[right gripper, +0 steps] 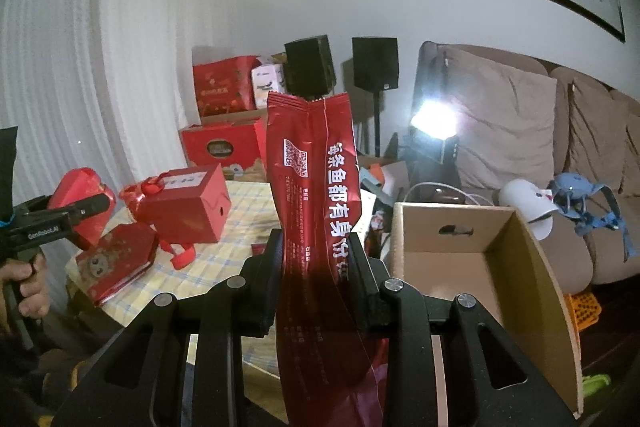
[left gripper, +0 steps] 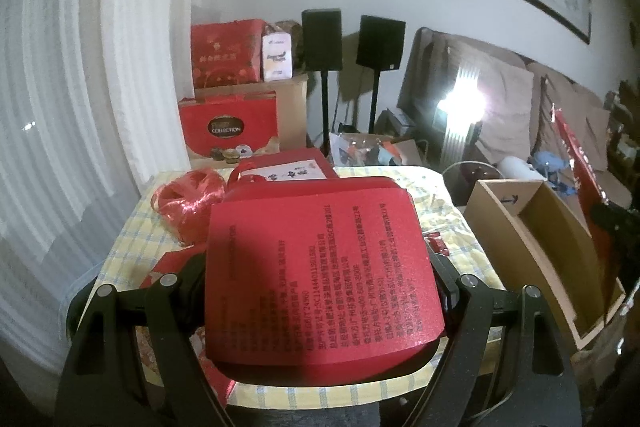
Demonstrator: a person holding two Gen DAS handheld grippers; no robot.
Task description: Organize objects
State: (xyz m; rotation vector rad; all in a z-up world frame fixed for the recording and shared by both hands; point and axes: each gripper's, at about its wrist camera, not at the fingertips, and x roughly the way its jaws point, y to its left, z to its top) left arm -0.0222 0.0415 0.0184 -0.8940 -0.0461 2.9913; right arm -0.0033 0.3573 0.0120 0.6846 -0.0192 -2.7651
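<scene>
Cardboard box (right gripper: pixel 500 267) looked empty | our left gripper (left gripper: pixel 320 279) clamped a red tin (left gripper: pixel 320 267) over the table (left gripper: pixel 400 387) | right gripper (right gripper: pixel 316 267) clamped a red pouch (right gripper: pixel 316 167) beside the box | nothing packed yet, gift boxes (right gripper: pixel 184 203) left.

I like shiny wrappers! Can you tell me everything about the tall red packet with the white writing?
The tall red foil packet looks glossy and crinkly, with a crimped top edge, a white square code and a column of large white characters down its side. It stands roughly upright, leaning slightly, pinched near its middle between the black fingers of the right hand-held gripper. Its lower end hangs down below the jaws. An open brown cardboard box sits just to its right.
</scene>
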